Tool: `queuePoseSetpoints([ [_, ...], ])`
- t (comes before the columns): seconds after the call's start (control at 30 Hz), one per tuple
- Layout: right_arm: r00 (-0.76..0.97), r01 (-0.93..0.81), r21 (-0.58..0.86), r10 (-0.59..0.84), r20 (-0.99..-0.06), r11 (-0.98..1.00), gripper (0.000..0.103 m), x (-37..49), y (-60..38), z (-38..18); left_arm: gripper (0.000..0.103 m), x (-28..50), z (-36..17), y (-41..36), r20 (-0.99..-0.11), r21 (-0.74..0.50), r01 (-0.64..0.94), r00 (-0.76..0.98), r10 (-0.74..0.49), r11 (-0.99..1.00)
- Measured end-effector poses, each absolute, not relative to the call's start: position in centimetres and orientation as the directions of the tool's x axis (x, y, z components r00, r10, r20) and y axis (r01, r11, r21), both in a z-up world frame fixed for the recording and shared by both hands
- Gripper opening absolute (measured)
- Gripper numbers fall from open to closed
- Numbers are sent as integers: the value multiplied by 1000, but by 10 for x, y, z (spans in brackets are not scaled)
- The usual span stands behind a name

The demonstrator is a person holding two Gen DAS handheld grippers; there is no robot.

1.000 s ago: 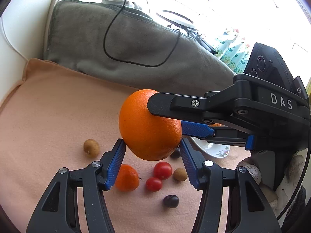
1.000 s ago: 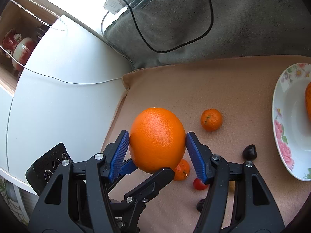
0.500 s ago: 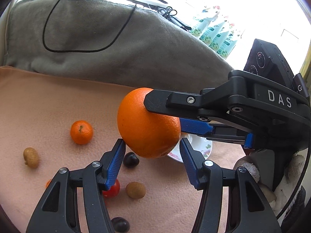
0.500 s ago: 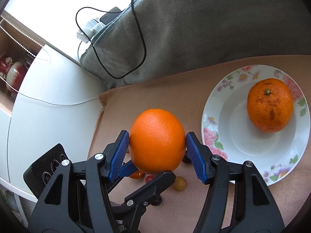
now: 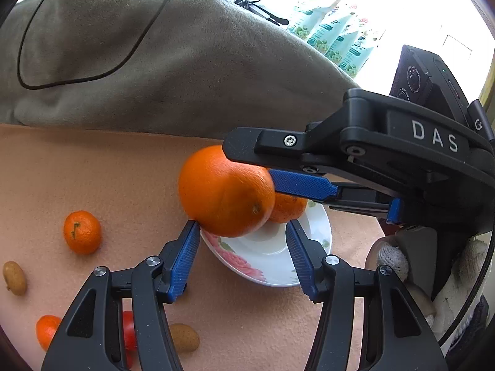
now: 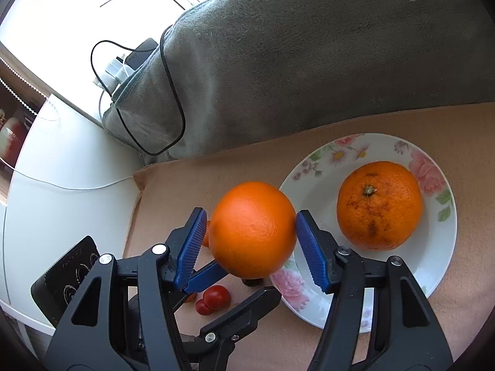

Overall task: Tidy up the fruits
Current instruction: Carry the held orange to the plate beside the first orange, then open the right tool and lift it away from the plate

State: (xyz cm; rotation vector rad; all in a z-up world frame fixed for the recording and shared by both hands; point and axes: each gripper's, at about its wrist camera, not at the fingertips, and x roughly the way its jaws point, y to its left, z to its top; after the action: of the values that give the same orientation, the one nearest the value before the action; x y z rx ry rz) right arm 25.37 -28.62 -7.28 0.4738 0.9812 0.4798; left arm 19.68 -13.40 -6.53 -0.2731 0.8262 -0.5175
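Observation:
My right gripper (image 6: pixel 249 241) is shut on a large smooth orange (image 6: pixel 252 230), held above the left rim of a white floral plate (image 6: pixel 439 266). A second, spotted orange (image 6: pixel 379 205) lies in the plate. In the left wrist view the held orange (image 5: pixel 225 191) hangs between the right gripper's blue pads (image 5: pixel 303 184). My left gripper (image 5: pixel 243 256) is open and empty just below it, over the plate (image 5: pixel 266 262). Loose on the peach cloth lie a mandarin (image 5: pixel 82 232), red tomatoes (image 6: pixel 213 300) and small brown fruits (image 5: pixel 14 278).
A grey blanket (image 5: pixel 154 71) with a black cable (image 5: pixel 80 77) rises behind the cloth. A white surface (image 6: pixel 62 210) borders the cloth on the left in the right wrist view. Teal packages (image 5: pixel 334 40) stand by the window.
Both grippers have moved right with the orange, from above the loose small fruits to over the plate's edge. The right gripper's hold is unchanged and the left stays open.

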Motion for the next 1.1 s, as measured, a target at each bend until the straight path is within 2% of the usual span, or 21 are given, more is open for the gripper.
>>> queuePoseSetpoints([
  [0.3, 529, -186, 583, 581, -619, 791, 64, 245, -303, -49, 56, 181, -49, -121, -604, -401, 345, 597, -528, 849],
  [0.63, 558, -201, 562, 565, -608, 802, 64, 222, -304, -41, 56, 165, -42, -100, -603, -378, 321, 626, -494, 868],
  [0.77, 582, -200, 537, 540, -608, 820, 72, 208, -307, -40, 56, 158, -37, -81, -593, -369, 290, 658, -464, 883],
  [1.1, 645, -225, 465, 489, -587, 856, 72, 175, -308, -37, 56, 126, -33, -25, -572, -319, 208, 735, -363, 925],
])
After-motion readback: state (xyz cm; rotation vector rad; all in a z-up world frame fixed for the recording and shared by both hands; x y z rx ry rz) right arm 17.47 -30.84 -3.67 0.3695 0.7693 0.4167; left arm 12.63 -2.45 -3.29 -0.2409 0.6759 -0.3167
